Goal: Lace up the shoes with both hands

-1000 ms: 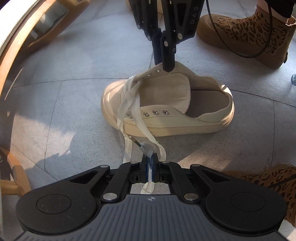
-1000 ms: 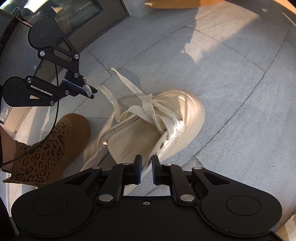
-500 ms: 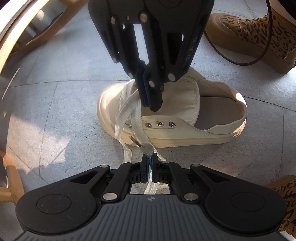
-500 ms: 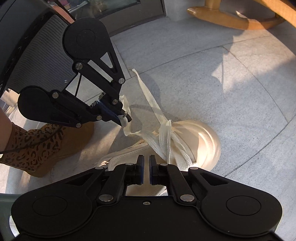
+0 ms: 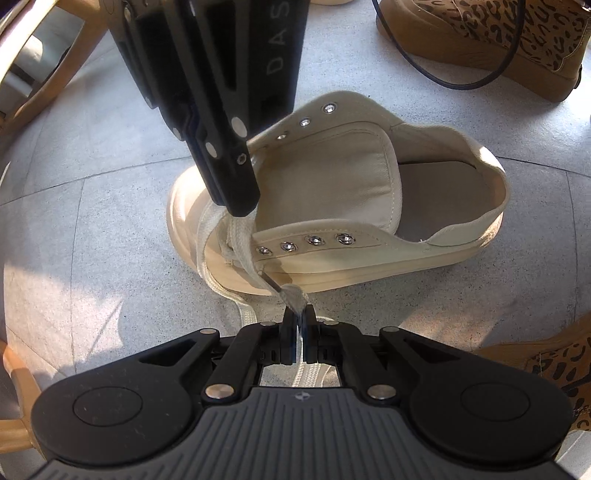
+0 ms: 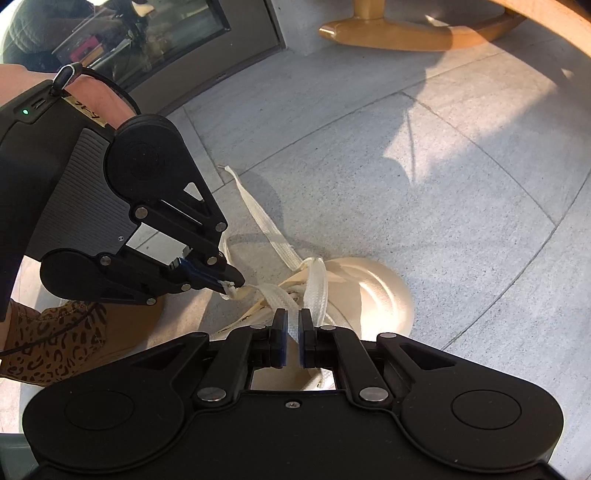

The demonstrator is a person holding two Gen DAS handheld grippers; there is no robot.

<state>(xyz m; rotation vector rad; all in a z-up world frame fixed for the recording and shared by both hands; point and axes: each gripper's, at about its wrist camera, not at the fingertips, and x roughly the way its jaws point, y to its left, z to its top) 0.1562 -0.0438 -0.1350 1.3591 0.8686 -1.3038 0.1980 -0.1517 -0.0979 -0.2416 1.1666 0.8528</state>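
Observation:
A cream sneaker [image 5: 332, 177] lies on grey stone tiles, toe to the left in the left wrist view, tongue and silver eyelets [image 5: 314, 240] exposed. Its flat cream shoelace [image 5: 247, 254] crosses only near the toe. My left gripper [image 5: 297, 325] is shut on the lace's clear-tipped end, just in front of the shoe's near side; the right wrist view shows this left gripper [image 6: 234, 284] pinching the tip. My right gripper [image 5: 240, 206] points down onto the lace crossing at the toe. Its pads [image 6: 279, 332] stand almost together, with a lace strand running between them. The other lace end [image 6: 258, 210] trails across the floor.
Leopard-print boots on the person's feet stand close by [image 5: 498, 44] [image 5: 561, 369] [image 6: 55, 343]. A black cable [image 5: 443, 74] hangs over the far boot. Wooden furniture legs sit at the left [image 5: 37, 85] and in the right wrist view [image 6: 388, 33]. A glass door [image 6: 147, 37] is behind.
My right gripper travelled from the far eyelet row toward the toe, narrowed its jaws and settled on the lace crossing. My left gripper sank a little, still holding the lace tip.

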